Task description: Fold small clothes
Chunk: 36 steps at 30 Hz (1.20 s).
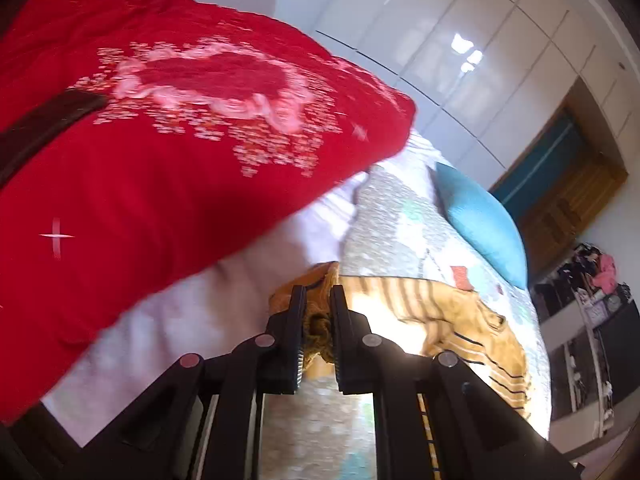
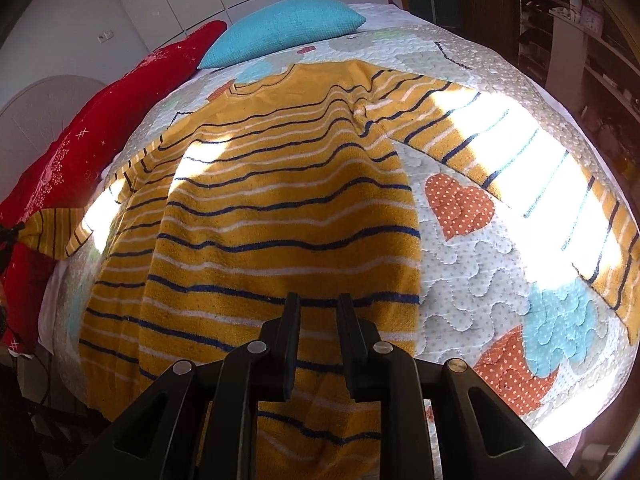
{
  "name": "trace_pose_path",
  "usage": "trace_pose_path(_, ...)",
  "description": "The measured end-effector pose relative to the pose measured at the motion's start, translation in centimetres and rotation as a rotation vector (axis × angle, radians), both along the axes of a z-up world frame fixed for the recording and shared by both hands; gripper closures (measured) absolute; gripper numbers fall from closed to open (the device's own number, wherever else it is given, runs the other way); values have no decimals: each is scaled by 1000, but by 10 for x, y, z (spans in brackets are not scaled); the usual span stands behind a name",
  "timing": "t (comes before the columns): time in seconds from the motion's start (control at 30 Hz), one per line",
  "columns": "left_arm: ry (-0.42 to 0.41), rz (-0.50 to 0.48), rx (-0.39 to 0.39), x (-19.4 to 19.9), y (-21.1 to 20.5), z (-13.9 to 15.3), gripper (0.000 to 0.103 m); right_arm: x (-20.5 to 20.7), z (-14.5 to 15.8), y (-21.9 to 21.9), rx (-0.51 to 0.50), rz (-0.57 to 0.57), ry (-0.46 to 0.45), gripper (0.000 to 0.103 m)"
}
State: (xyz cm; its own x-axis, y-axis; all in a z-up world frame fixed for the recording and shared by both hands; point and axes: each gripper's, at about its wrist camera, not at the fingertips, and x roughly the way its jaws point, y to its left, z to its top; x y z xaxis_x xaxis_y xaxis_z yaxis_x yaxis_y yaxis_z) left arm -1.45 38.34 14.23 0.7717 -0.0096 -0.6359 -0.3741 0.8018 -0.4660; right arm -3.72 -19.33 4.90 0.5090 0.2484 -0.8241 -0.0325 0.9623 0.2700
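Note:
A small yellow sweater [image 2: 256, 208] with navy and white stripes lies spread on the quilted bed cover [image 2: 472, 280], neck toward the far pillows. Its right sleeve [image 2: 520, 168] stretches out to the right in bright sunlight. My left gripper [image 1: 318, 300] is shut on the left sleeve cuff [image 1: 316, 328], bunched between its fingers and lifted off the bed; that cuff also shows in the right wrist view [image 2: 52, 228] at the far left. My right gripper [image 2: 318, 304] sits over the sweater's hem [image 2: 316, 408], fingers close together with hem cloth between them.
A red cushion [image 1: 160, 120] with a white print looms close to the left gripper; it also shows along the bed's left side [image 2: 80, 148]. A turquoise pillow [image 2: 284, 28] lies at the head of the bed. White wardrobe doors [image 1: 460, 40] and cluttered shelves [image 2: 568, 12] stand beyond.

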Motion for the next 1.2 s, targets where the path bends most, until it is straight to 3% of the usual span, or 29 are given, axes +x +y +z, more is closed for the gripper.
trace_pose_path(0.13, -47, -197, -73, 48, -89, 14, 92, 1, -2, -29, 70, -34, -20, 83)
trace_pose_path(0.3, -44, -455, -120, 118, -237, 18, 92, -6, -16, -72, 146, -87, -27, 83)
trace_pose_path(0.47, 36, -641, -139, 168, -377, -18, 92, -15, -30, -120, 211, -153, -20, 83)
trace_pose_path(0.6, 165, -713, -71, 180, -449, -61, 86, -20, -31, -147, 212, -182, -41, 83)
trace_pose_path(0.67, 223, -737, -123, 171, -457, -75, 78, -20, -27, -155, 203, -173, -62, 82)
trace_pose_path(0.7, 237, -742, -152, 160, -454, -76, 64, -19, -25, -157, 193, -165, -74, 78)
trace_pose_path(0.73, 230, -741, -176, 147, -450, -74, 51, -16, -22, -158, 181, -156, -83, 72)
trace_pose_path(0.83, 180, -705, -151, 98, -421, -59, 34, -1, -14, -153, 187, -97, -109, 69)
trace_pose_path(1.03, 174, -412, 111, 12, -334, -31, 29, 54, 5, -111, 235, 68, -155, 69)
trace_pose_path(1.13, 203, -286, 132, -20, -295, -30, 29, 88, 6, -80, 250, 142, -151, 67)
trace_pose_path(1.2, 204, -235, 114, -36, -276, -32, 29, 113, 0, -56, 228, 161, -133, 60)
